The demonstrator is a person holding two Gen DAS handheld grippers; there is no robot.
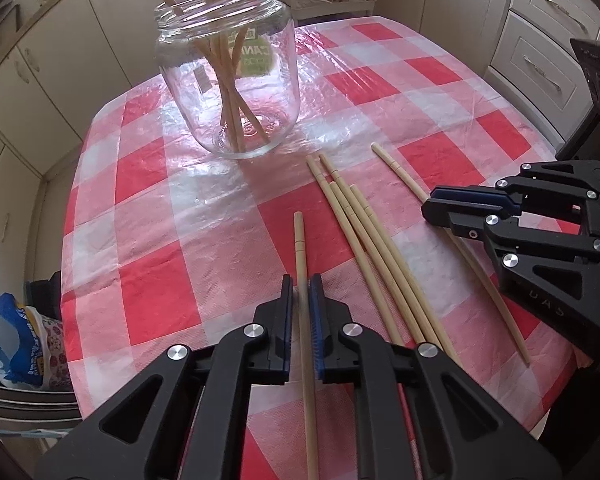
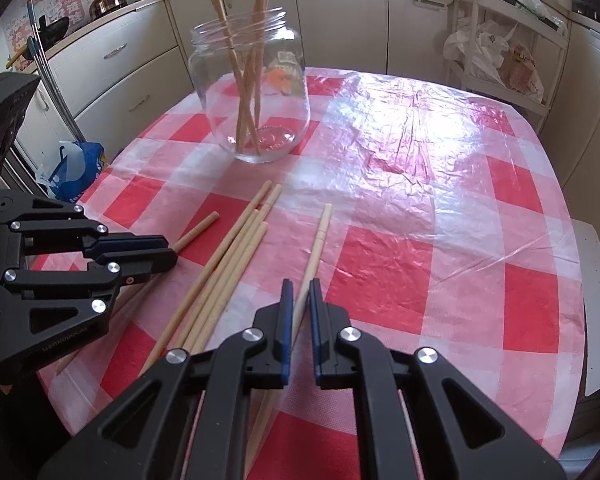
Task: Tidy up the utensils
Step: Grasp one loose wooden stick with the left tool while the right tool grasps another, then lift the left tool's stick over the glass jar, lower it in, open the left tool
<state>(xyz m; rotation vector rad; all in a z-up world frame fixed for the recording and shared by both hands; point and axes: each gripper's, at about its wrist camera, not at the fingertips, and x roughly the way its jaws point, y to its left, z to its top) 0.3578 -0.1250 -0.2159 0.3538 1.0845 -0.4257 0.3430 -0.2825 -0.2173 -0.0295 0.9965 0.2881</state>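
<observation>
On its far side, the jar (image 1: 228, 64) bears a label (image 1: 256, 54), unreadable.

The left gripper (image 1: 301, 292) points steeply down at the checked table (image 1: 204, 216), its jaws closed on one chopstick (image 1: 300, 240). The right gripper (image 2: 299, 296) tilts down over the same table, to the left gripper's right, jaws clamped on another chopstick (image 2: 320, 236).
</observation>
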